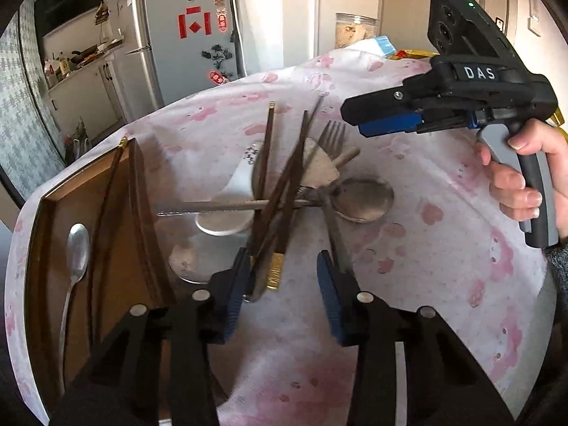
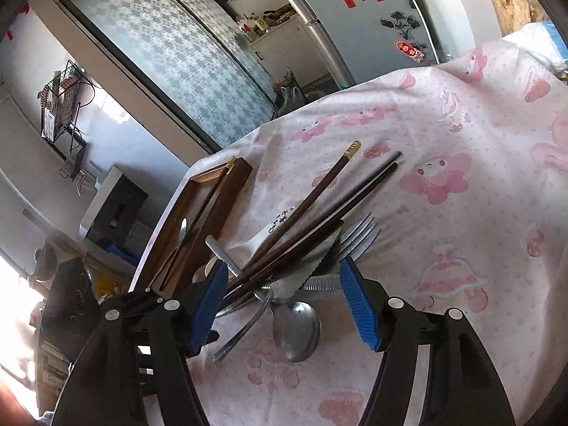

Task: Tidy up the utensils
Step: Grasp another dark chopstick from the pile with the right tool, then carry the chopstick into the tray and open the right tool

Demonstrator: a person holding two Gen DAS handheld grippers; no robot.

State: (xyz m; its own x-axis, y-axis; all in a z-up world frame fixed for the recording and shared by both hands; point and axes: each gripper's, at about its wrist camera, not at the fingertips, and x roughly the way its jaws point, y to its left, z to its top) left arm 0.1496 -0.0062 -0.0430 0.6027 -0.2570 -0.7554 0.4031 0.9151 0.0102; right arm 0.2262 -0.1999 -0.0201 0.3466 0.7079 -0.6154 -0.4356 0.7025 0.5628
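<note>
A heap of utensils lies on the pink-patterned cloth: dark chopsticks (image 1: 284,184) (image 2: 312,213), a fork (image 1: 332,138) (image 2: 358,236), a white ceramic spoon (image 1: 234,191) (image 2: 264,232), a large metal spoon (image 1: 365,198) (image 2: 296,330) and a serrated knife (image 1: 220,207). My left gripper (image 1: 284,294) is open, its fingers on either side of the near chopstick ends. My right gripper (image 2: 284,305) is open just over the heap; in the left wrist view it (image 1: 358,120) hovers to the right. A wooden tray (image 1: 53,191) (image 2: 198,184) on the left holds a small metal spoon (image 1: 76,248) and chopsticks (image 1: 138,206).
A fridge (image 1: 184,35) and kitchen counter (image 1: 81,67) stand beyond the table. A clear jar (image 1: 355,30) and packets (image 1: 380,44) sit at the table's far edge. The table edge drops off left of the tray.
</note>
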